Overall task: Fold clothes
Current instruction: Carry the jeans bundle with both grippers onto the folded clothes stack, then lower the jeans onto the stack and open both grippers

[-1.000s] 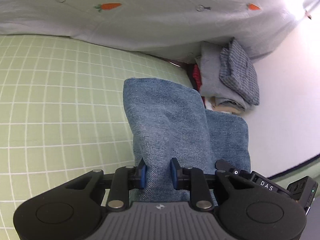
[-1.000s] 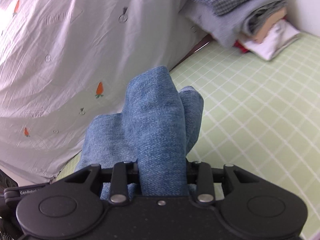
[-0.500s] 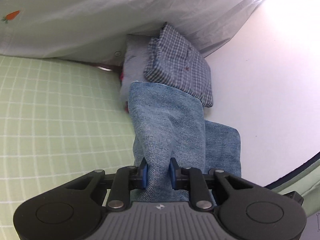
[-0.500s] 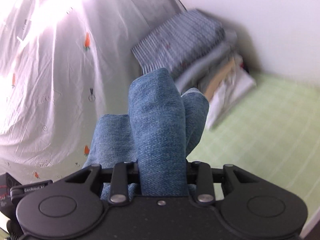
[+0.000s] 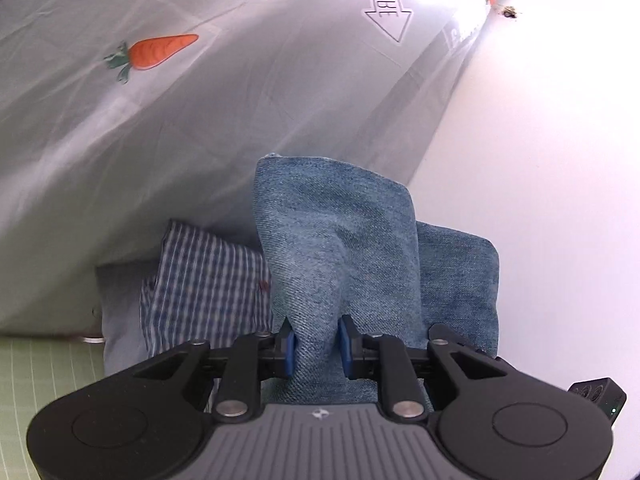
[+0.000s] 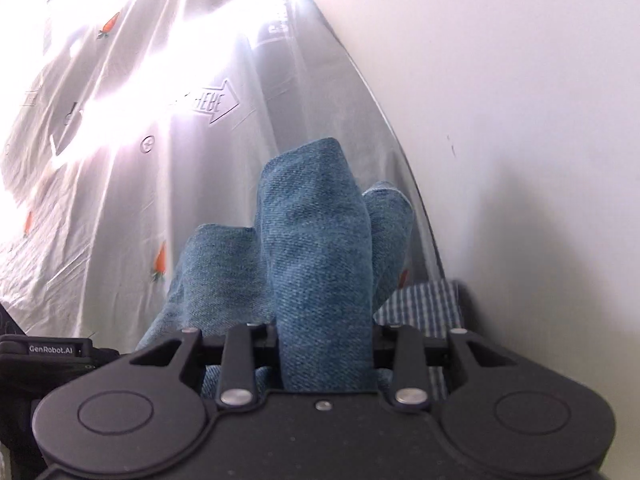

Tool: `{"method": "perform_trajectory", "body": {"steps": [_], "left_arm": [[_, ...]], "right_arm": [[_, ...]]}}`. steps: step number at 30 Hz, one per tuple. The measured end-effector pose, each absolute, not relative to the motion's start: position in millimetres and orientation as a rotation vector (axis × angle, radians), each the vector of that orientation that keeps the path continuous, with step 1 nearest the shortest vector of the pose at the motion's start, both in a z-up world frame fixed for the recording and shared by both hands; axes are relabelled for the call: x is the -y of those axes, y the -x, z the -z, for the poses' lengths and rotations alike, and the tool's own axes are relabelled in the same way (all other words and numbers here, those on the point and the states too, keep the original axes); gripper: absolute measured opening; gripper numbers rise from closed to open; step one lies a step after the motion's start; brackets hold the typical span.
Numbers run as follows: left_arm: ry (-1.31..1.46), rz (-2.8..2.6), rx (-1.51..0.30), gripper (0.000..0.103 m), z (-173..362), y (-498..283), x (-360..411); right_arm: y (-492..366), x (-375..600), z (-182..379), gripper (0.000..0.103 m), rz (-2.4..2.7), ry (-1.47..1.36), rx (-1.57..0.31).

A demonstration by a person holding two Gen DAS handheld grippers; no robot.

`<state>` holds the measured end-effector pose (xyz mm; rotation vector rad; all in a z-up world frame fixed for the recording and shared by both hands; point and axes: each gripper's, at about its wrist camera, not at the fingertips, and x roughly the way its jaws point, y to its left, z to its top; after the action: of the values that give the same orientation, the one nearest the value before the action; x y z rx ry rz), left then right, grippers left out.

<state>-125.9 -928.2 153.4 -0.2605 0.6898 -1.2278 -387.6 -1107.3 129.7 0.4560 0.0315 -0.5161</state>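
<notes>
Folded blue denim jeans are held by both grippers and carried in the air. My left gripper is shut on one edge of the fold, blue pads pressing the cloth. My right gripper is shut on the jeans too; its fingertips are hidden by the cloth. A stack of folded clothes topped by a blue checked shirt lies just below and ahead; it also shows in the right wrist view.
A white curtain with carrot prints hangs behind the stack. A white wall stands at the right. A strip of green gridded mat shows at the lower left.
Both grippers have carried the jeans forward and up toward the stack. The checked shirt is now close under the jeans, and the green mat has nearly left view.
</notes>
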Motion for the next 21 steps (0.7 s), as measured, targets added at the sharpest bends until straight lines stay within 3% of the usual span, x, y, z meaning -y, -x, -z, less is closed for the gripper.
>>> {"method": "perform_trajectory", "body": {"steps": [1, 6, 10, 14, 17, 20, 21], "left_arm": [[0.261, 1.178, -0.708, 0.030, -146, 113, 947], [0.243, 0.975, -0.878, 0.030, -60, 44, 1025], [0.150, 0.927, -0.830, 0.034, -20, 28, 1052], [0.186, 0.964, -0.841, 0.046, -9, 19, 1053], [0.205, 0.987, -0.846, 0.048, -4, 14, 1051], [0.181, 0.983, -0.835, 0.057, -15, 24, 1035], [0.165, 0.980, -0.827, 0.060, -18, 29, 1028]], "right_arm": [[372, 1128, -125, 0.045, 0.532, -0.470, -0.035], [272, 1196, -49, 0.048, 0.670, -0.438, -0.243], [217, 1220, 14, 0.048, 0.702, -0.375, -0.368], [204, 1226, 15, 0.049, 0.723, -0.328, -0.397], [212, 1223, 15, 0.052, 0.726, -0.333, -0.384], [228, 1209, 3, 0.065, 0.746, -0.335, -0.389], [235, 1204, -3, 0.073, 0.754, -0.343, -0.400]]}}
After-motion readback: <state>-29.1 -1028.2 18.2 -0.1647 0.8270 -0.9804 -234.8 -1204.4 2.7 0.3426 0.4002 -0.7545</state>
